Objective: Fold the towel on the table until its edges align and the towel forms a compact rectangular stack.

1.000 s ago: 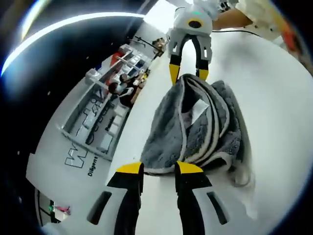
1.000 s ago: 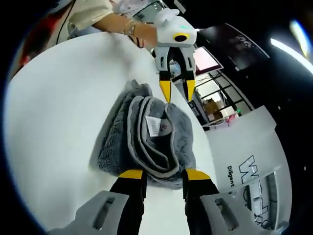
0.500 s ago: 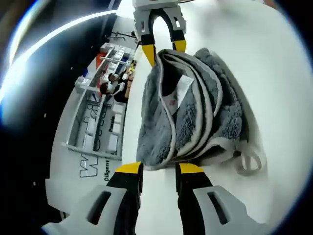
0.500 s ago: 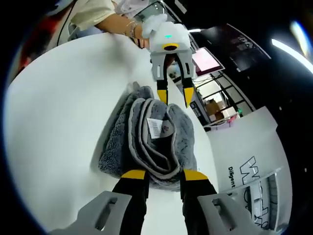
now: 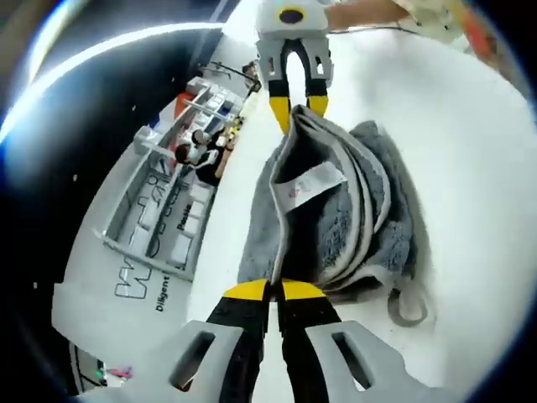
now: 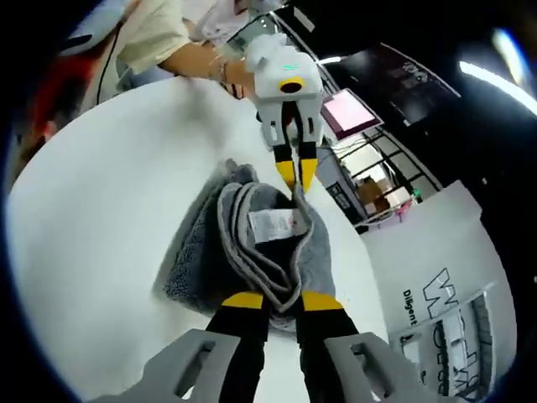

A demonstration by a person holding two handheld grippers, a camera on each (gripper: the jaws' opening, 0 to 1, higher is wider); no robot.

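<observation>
I am holding a grey towel [image 5: 336, 218] at two opposite ends, and it lies bunched in several layers on the round white surface [image 5: 470, 168]. In the left gripper view, my left tongs [image 5: 274, 291] rise from 6 o'clock, jaws pinched together on the near edge of the towel. My right tongs [image 5: 298, 107] come in at 12 o'clock, clamped on the far edge. In the right gripper view, the right tongs [image 6: 273, 300] grip the near edge at 6 o'clock, and the left tongs [image 6: 295, 172] bite the opposite end near 12 o'clock. A white care label [image 6: 273, 224] sits on top of the folds. The towel is already gathered into a narrow bundle, but I judge the job unfinished: the light hems curve and overlap unevenly, a loop [image 5: 404, 307] sticks out at 4 o'clock, and the layers still need squaring into a flat rectangle.
</observation>
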